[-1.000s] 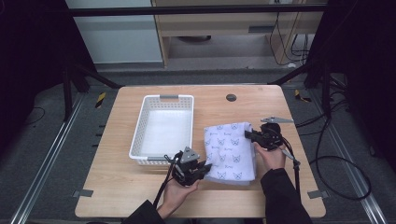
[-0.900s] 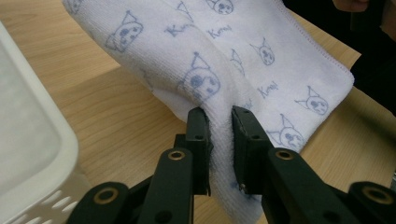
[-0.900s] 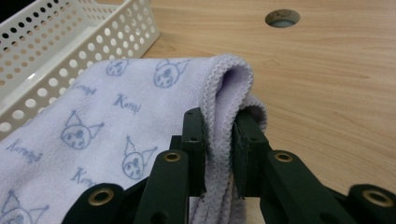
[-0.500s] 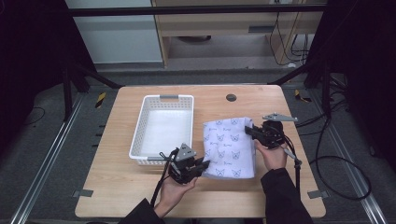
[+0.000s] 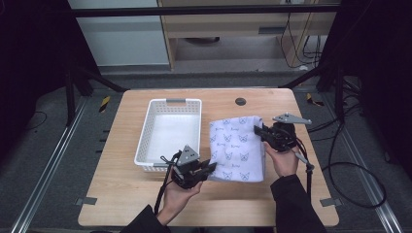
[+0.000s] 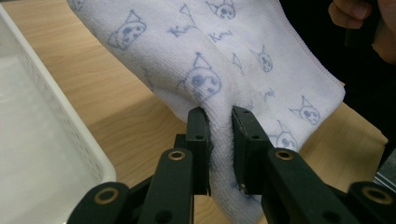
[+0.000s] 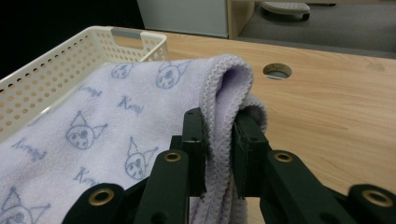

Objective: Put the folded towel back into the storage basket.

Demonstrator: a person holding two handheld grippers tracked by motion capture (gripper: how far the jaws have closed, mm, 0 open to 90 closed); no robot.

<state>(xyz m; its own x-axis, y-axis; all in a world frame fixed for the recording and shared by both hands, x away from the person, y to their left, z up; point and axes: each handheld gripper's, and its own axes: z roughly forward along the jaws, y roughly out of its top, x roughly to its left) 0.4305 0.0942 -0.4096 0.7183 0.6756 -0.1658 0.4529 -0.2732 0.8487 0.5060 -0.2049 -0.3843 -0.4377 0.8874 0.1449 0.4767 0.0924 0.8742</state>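
Note:
A white towel (image 5: 236, 148) printed with blue cat faces is held up off the wooden table (image 5: 121, 204) between both grippers. My left gripper (image 5: 210, 168) is shut on the towel's (image 6: 219, 60) near left corner, the cloth pinched between the jaws. My right gripper (image 5: 257, 131) is shut on the towel's (image 7: 116, 121) far right folded edge, which bulges over the jaws. A white perforated basket (image 5: 171, 133) stands empty to the left of the towel.
A round cable hole (image 5: 240, 101) lies in the table behind the towel. Cables (image 5: 311, 170) trail from both grippers toward the table's near edge. The basket's (image 7: 60, 60) rim is close beside the towel's left side.
Both grippers have kept hold of the towel and lifted and shifted it slightly left and forward; the towel now hangs stretched between them.

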